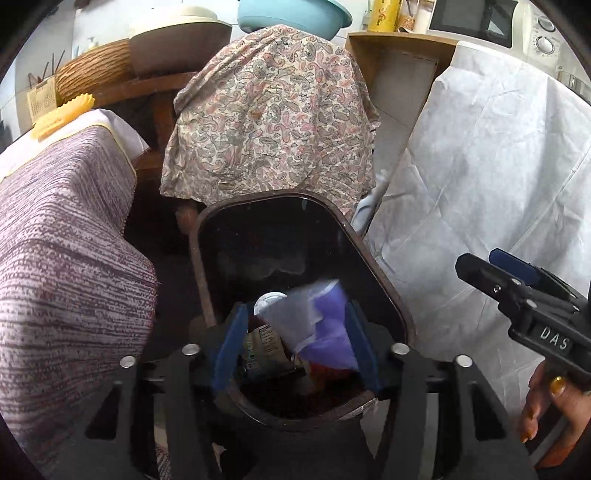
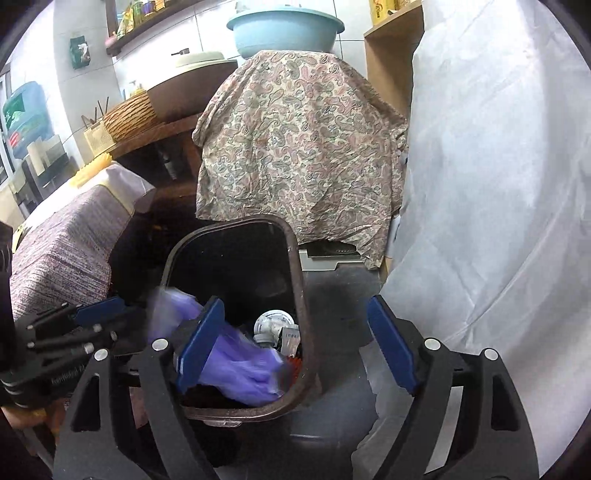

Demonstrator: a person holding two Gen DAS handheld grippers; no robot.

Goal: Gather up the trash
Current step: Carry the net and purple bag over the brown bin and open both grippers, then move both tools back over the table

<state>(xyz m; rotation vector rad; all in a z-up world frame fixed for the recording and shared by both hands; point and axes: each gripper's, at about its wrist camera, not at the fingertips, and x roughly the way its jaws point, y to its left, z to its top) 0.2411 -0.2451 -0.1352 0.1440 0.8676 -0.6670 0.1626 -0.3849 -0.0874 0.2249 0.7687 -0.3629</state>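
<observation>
A blue basin (image 2: 284, 31) sits atop a paisley-draped (image 2: 299, 155) stand.

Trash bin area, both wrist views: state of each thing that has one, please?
Trash bin: open, no lid on, partly filled.
Purple wrapper: blurred, between the left pads, over the bin.
Left gripper: open, above the bin.
Right gripper: open, nothing between the pads.
White cup: lying in the bin.
Paisley cloth: draped over something hidden.

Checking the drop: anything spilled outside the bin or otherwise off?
No spill visible. The purple bag is blurred between the open left gripper pads, over the bin mouth, apparently falling in. Other trash lies inside the bin. The right gripper is open and empty, straddling the rim.
</observation>
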